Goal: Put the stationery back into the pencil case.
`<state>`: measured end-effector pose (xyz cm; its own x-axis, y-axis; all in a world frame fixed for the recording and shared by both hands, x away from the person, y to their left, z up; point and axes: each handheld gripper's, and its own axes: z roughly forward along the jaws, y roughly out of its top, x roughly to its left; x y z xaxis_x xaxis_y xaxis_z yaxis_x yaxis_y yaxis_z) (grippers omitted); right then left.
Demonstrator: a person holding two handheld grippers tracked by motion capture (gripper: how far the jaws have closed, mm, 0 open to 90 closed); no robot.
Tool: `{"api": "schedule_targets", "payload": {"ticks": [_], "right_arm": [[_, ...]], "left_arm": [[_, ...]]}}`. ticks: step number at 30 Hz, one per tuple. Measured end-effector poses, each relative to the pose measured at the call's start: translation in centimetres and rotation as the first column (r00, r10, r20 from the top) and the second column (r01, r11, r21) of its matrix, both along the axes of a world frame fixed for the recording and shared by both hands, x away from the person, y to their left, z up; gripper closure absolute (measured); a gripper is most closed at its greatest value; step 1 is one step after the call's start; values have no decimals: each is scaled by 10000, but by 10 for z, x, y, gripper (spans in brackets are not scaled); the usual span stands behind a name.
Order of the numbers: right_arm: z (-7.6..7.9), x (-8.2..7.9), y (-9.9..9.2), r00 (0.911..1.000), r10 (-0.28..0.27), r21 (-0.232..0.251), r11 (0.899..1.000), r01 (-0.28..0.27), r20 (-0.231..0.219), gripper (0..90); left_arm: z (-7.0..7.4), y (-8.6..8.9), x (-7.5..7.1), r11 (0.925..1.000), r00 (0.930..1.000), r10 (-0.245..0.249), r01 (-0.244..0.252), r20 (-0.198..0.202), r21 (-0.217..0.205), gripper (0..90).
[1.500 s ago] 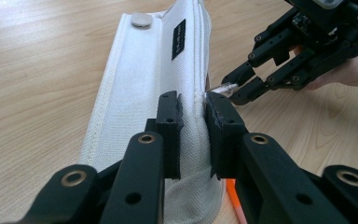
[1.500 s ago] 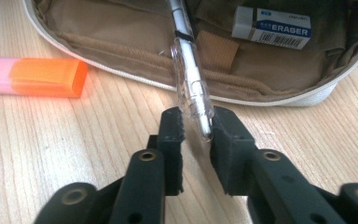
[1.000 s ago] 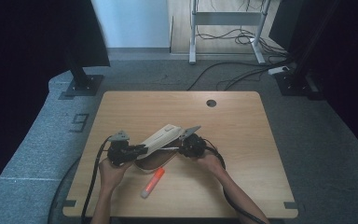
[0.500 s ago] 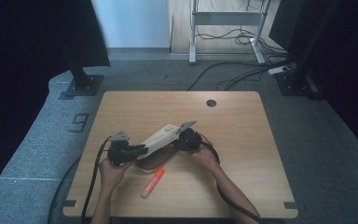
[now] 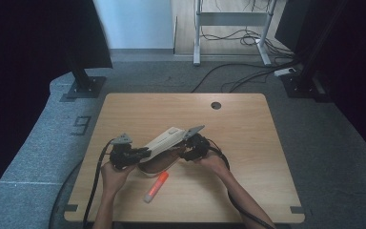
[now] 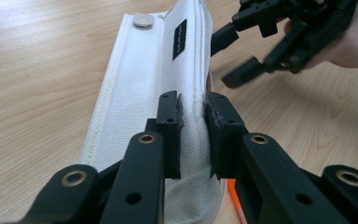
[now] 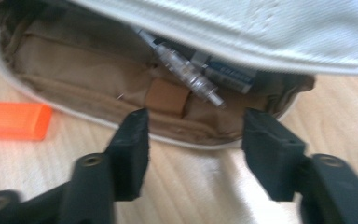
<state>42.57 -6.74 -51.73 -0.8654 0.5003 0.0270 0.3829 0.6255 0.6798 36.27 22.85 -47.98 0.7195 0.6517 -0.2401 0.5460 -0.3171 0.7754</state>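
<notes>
Right now my left fingers [image 6: 193, 135] pinch the white fabric flap of the pencil case [image 6: 142, 93], which lies on the desk [image 5: 248, 129] between my two hands. My right fingers [image 7: 193, 149] have just been opening and stand apart with nothing between them, facing the case's tan inside, where a clear pen [image 7: 186, 72] lies. A small black label [image 6: 179, 38] is sewn on the flap; its writing is too small to read. An orange marker [image 5: 156, 186] lies just beside the case.
</notes>
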Motion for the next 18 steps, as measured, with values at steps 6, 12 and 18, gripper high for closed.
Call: {"api": "schedule_targets", "payload": {"ticks": [6,12,18], "right_arm": [[-3,-11,1,9993,331,241,9992,-326,-178,294],[-1,-21,5,9981,608,449,9972,-601,-136,276],[1,-35,16,9935,1138,555,9920,-1133,-63,302]], "left_arm": [[-1,2,1,10000,10000,36,-36,-6,-8,768],[0,4,0,10000,10000,62,-62,-6,0,769],[0,6,0,10000,10000,78,-78,9,13,769]]}}
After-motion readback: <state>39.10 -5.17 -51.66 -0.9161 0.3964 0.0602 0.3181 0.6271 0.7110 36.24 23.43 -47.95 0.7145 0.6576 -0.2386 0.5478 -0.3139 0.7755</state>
